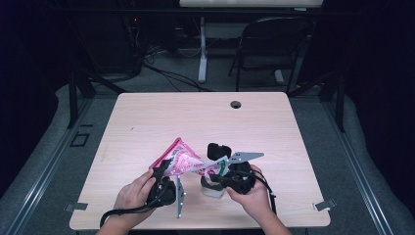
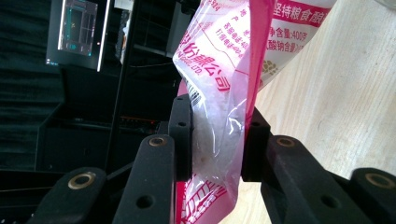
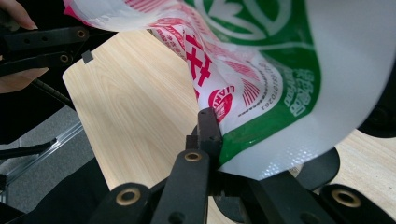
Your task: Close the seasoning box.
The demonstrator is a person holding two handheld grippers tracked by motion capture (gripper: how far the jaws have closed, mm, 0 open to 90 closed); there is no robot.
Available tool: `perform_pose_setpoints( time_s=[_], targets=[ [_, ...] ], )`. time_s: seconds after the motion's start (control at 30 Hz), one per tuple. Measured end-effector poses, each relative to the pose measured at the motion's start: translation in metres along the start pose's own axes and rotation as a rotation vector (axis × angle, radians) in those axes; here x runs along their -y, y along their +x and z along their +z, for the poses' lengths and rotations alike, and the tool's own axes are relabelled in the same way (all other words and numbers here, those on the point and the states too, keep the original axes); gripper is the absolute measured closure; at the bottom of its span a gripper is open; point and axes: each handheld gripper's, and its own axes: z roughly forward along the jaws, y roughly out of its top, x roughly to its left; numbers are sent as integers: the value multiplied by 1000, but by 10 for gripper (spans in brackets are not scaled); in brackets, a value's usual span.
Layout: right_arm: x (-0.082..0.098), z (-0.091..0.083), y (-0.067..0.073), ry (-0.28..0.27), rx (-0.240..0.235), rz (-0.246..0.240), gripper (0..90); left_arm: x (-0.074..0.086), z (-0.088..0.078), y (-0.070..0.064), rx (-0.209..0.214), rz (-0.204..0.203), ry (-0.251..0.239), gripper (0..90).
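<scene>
A plastic bag (image 1: 182, 159) printed in pink, red and white, with a green patch, hangs over the wooden table (image 1: 195, 120), stretched between both grippers. My left gripper (image 1: 164, 172) is shut on the bag's lower left part; in the left gripper view its pads (image 2: 180, 135) squeeze the clear film of the bag (image 2: 224, 70), with white grains inside. My right gripper (image 1: 218, 169) is shut on the bag's right end. In the right gripper view one jaw pinches the bag's (image 3: 261, 70) white-and-green edge at my right gripper (image 3: 218, 140); the other jaw is hidden behind the film.
A black object (image 1: 219, 150) stands just behind the right gripper, and a pale container (image 1: 213, 190) sits under it near the front edge. A cable hole (image 1: 236, 104) marks the table's far side. A chair (image 1: 274, 44) stands beyond the table.
</scene>
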Motion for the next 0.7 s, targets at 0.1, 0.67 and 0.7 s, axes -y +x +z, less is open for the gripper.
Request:
perform_pose_setpoints(
  time_s=[0.1,0.67,0.7],
  targets=[
    [1,0,-1,-6,3,2,900,-1,-1,1,-4,12,1,723],
    [6,1,1,-18,18,2,900,-8,-6,2,-22,51,4,726],
    [6,1,1,-18,19,2,900,-8,-6,3,-23,54,5,727]
  ],
)
